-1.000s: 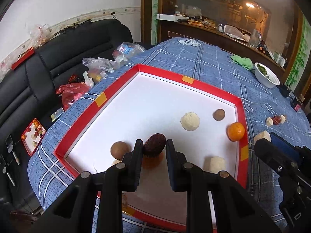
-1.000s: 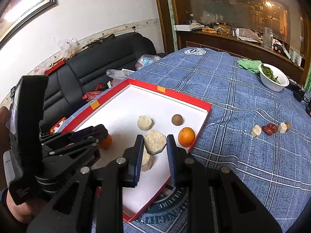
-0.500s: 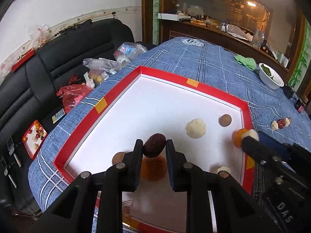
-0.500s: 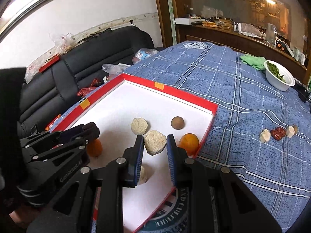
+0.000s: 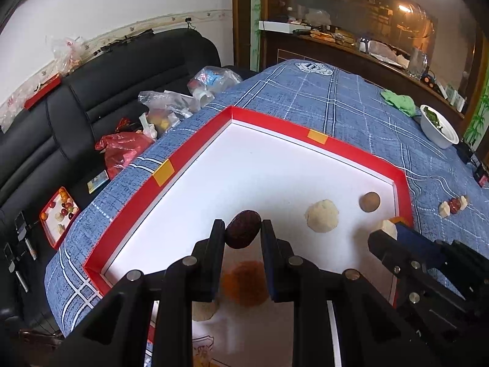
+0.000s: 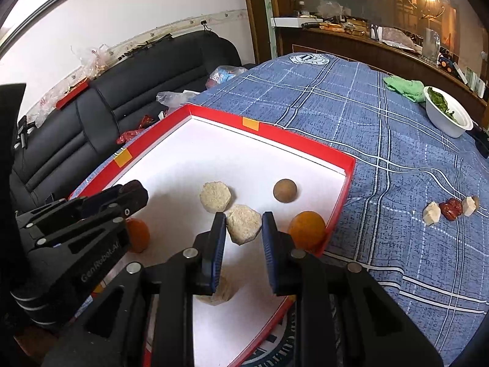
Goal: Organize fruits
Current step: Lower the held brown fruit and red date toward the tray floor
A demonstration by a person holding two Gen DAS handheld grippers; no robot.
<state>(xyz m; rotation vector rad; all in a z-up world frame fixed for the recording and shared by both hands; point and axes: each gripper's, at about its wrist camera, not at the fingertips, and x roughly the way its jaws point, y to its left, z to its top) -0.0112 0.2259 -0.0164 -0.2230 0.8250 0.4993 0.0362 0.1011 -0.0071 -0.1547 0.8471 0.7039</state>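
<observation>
My left gripper is shut on a dark red date, held above the white floor of the red-rimmed tray. An orange lies on the tray beneath it. My right gripper is shut on a pale rough chunk over the tray. On the tray sit a second pale chunk, a brown round fruit, an orange by the right rim and another orange beside the left gripper. A further pale piece lies under my right fingers.
On the blue checked cloth right of the tray lie two pale cubes and a red fruit. A white bowl of greens and a green cloth sit farther back. A black sofa with bags flanks the table's left edge.
Both grippers have moved forward over the tray with their loads still held. The right gripper has come in closer beside the left one, and the brown fruit near the left gripper has dropped from view.
</observation>
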